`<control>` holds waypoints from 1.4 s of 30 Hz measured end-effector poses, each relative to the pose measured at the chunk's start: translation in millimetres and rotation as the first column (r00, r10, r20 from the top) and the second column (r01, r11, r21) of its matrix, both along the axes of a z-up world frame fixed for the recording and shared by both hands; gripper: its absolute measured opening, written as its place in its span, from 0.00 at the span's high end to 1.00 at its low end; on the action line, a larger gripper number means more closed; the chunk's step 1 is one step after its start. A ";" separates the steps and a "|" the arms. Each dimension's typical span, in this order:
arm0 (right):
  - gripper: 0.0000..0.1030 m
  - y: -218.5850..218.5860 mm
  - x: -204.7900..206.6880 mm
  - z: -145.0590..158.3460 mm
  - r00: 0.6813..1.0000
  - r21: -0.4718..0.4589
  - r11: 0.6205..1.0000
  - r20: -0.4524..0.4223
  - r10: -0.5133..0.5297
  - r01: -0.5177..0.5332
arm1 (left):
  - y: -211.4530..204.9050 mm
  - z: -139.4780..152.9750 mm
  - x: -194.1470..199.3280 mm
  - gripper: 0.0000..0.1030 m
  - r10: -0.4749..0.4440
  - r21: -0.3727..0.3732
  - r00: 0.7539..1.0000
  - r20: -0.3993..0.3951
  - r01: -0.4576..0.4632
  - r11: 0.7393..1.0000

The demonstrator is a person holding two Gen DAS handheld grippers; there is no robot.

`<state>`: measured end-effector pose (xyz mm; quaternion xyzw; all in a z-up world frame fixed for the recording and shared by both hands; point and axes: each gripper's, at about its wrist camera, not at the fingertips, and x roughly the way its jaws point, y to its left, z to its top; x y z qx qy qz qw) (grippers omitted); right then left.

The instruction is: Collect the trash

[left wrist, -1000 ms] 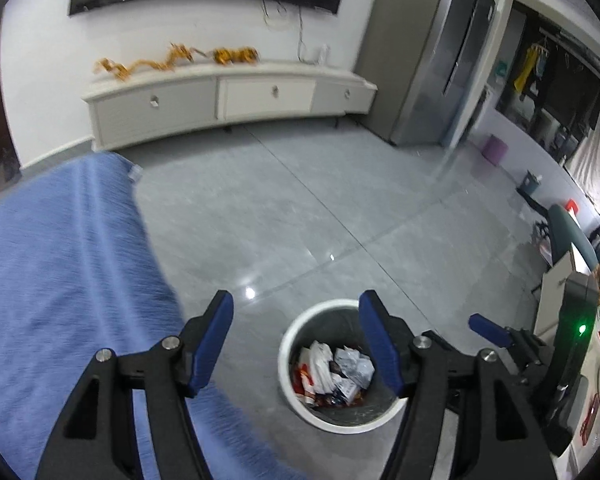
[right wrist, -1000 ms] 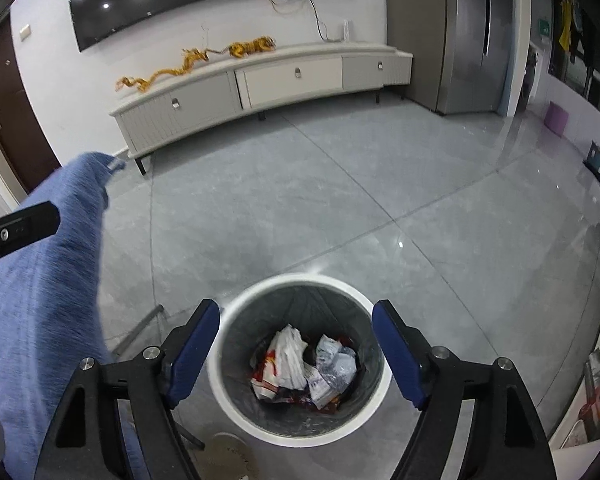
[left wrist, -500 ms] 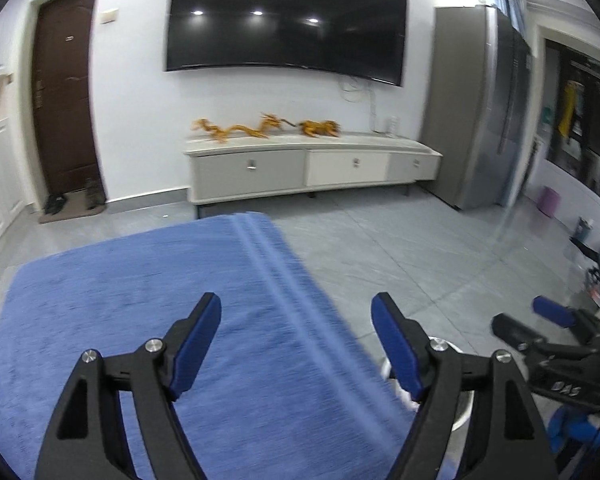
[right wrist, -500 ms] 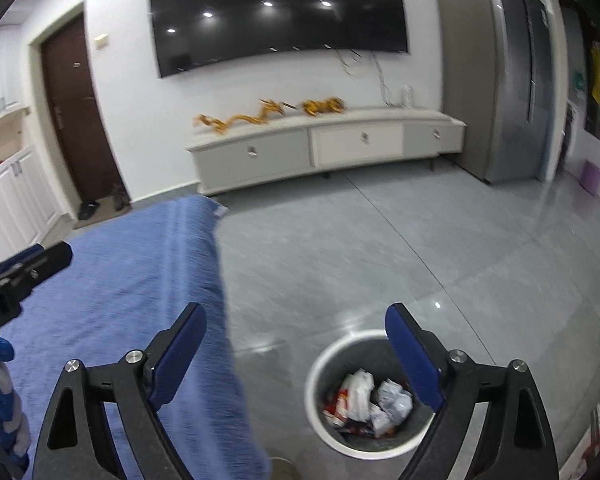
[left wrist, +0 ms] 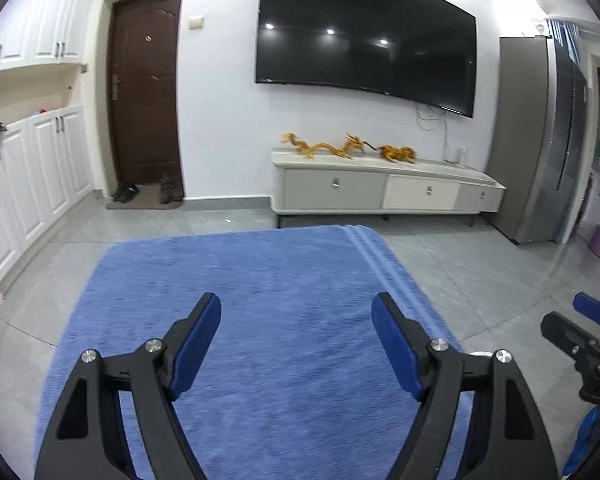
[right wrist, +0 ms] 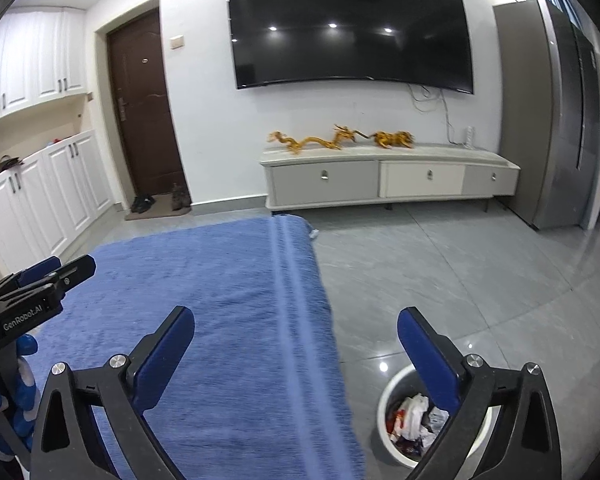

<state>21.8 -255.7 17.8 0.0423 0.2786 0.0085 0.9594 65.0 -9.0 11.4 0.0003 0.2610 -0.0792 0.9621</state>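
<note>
My left gripper is open and empty above a blue cloth-covered surface. My right gripper is open and empty over the cloth's right edge. A white trash bin stands on the floor at the lower right of the right wrist view, partly behind the right finger. It holds crumpled wrappers. Only a sliver of the bin rim shows in the left wrist view. No loose trash shows on the cloth.
A grey tiled floor lies right of the cloth. A low TV cabinet with golden dragon figures stands at the far wall under a wall TV. A brown door and white cupboards are at left, a grey fridge at right.
Both grippers have risen and tilted up from over the bin and swung left toward the blue cloth. The bin has slid to the lower right. Both stayed open and empty.
</note>
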 end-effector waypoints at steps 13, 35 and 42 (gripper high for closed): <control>0.00 50.5 -2.3 -0.8 0.997 -0.017 0.998 0.040 0.069 -0.068 | 73.3 4.3 -42.7 0.25 0.193 0.056 0.978 0.081 -0.198 0.979; 0.00 48.1 -7.9 -6.2 0.990 -0.166 0.981 0.108 -0.087 0.104 | 48.5 2.9 -51.0 0.00 0.198 0.090 0.969 0.147 -0.212 0.973; 0.00 38.8 -9.9 -4.2 0.985 -0.173 0.976 0.132 -0.112 0.134 | 38.1 2.1 -50.6 0.00 0.172 0.095 0.974 0.148 -0.187 0.978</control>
